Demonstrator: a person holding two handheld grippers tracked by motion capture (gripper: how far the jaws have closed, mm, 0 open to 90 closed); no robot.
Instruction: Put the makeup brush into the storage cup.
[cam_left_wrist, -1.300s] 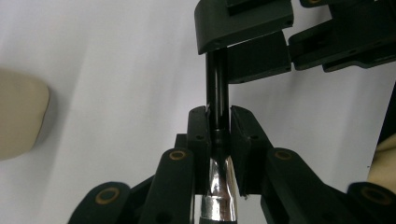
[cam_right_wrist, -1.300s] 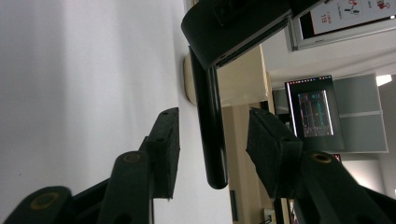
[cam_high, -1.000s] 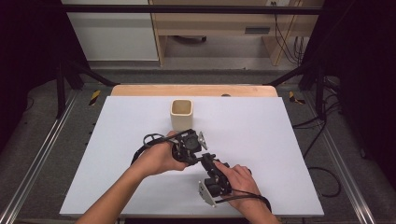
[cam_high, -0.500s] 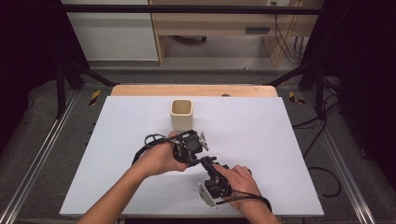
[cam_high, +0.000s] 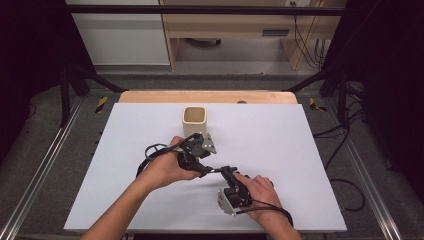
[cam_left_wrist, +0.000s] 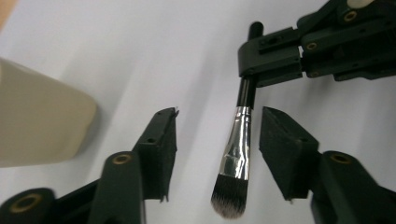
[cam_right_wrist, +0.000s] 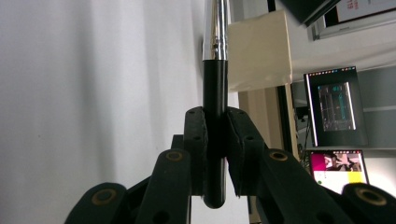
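Note:
A makeup brush (cam_left_wrist: 238, 140) with a black handle, a silver ferrule and dark bristles is held above the white table. My right gripper (cam_right_wrist: 215, 121) is shut on its black handle (cam_right_wrist: 215, 84), and the same grip shows from the left gripper view (cam_left_wrist: 250, 56). My left gripper (cam_left_wrist: 219, 121) is open, one jaw on each side of the ferrule without touching it. In the high view the left gripper (cam_high: 204, 167) and right gripper (cam_high: 226, 172) meet near the table's middle, with the brush (cam_high: 215, 170) between them. A cream square cup (cam_high: 194, 120) stands upright just behind the left gripper.
The white table top (cam_high: 300, 150) has a wooden strip (cam_high: 210, 96) along its back edge. Metal rails (cam_high: 45, 165) run down both sides, and cables (cam_high: 345, 190) lie on the floor at the right. Monitors (cam_right_wrist: 336, 107) stand beyond the cup (cam_right_wrist: 259, 51).
Both hands have stayed almost still, close together near the middle of the table. The right gripper has kept hold of the brush.

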